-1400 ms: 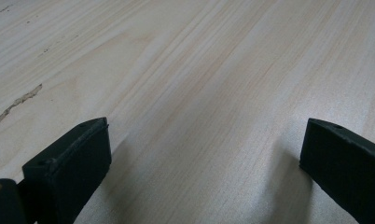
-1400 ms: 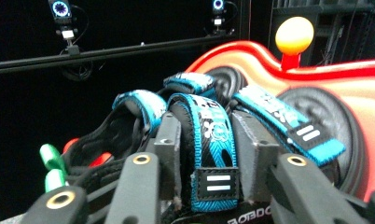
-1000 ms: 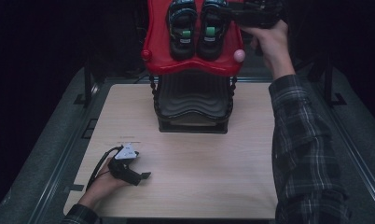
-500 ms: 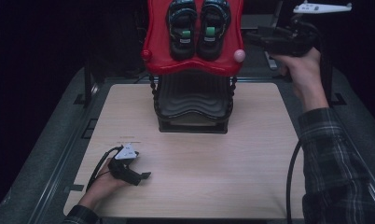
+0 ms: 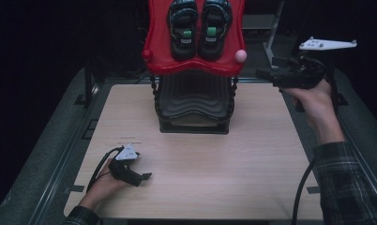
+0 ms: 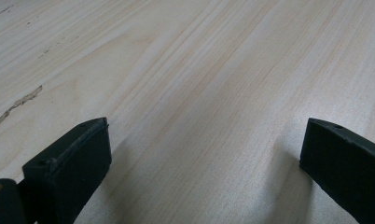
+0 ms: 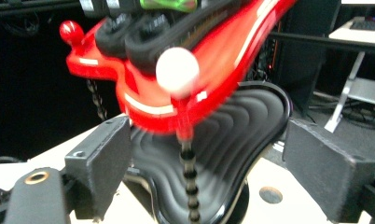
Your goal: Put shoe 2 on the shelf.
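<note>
Two tongs are in play, and we read them from left to right. At the near left corner of the bench (image 5: 252, 154) our left tongs (image 5: 147, 176) lie low on the wood with their jaws standing wide and nothing between them; we judge them parked there because this step needs no second grip. In the middle, at the far edge, stands the black rack (image 5: 193, 105) with its red shelf (image 5: 194, 65) on top, and the pair of black shoes (image 5: 199, 26) sits side by side on that shelf, toes toward us. To the right, our right tongs (image 5: 264, 73) hang in the air beside the shelf, near its pink knob (image 5: 240, 56); their jaws have just been opening, stand wide and hold nothing.
</note>
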Demonstrator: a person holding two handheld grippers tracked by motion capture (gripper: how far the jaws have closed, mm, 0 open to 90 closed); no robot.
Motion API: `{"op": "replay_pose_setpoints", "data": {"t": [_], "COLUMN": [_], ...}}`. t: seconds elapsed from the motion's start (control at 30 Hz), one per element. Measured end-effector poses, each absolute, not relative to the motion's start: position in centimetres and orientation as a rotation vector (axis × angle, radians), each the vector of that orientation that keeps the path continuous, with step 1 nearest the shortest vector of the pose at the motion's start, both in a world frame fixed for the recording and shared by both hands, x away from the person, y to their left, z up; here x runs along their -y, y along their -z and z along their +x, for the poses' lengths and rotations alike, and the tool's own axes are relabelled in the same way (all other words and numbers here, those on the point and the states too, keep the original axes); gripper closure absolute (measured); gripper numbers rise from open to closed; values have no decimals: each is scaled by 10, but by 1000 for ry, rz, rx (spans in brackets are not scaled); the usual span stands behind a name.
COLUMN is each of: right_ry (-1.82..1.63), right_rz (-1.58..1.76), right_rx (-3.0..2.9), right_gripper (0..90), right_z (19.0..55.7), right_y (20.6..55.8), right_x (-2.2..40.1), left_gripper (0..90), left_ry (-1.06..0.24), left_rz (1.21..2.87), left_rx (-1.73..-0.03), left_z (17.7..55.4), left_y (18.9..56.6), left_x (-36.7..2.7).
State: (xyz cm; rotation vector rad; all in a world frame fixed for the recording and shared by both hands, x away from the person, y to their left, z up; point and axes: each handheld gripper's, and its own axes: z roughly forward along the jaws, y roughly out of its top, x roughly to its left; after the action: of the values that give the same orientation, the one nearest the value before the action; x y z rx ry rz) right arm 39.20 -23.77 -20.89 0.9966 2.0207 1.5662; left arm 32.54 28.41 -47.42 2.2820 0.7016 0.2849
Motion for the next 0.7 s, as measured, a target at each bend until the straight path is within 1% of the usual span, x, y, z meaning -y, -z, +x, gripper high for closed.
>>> {"op": "replay_pose_setpoints", "data": {"t": [0.33, 0.7], "right_ry": [-1498, -1420], "right_rz": [1062, 1110], "right_rx": [-2030, -2072], "right_gripper": [111, 110], "right_z": [372, 351], "right_y": [261, 319], "right_x": [249, 253], "left_gripper": [11, 11], "left_ry": [-288, -289], "left_rz": [2278, 2276], "left_rx": [-710, -710], "left_z": [325, 325], "left_y": [474, 474], "left_x": [-284, -284]}}
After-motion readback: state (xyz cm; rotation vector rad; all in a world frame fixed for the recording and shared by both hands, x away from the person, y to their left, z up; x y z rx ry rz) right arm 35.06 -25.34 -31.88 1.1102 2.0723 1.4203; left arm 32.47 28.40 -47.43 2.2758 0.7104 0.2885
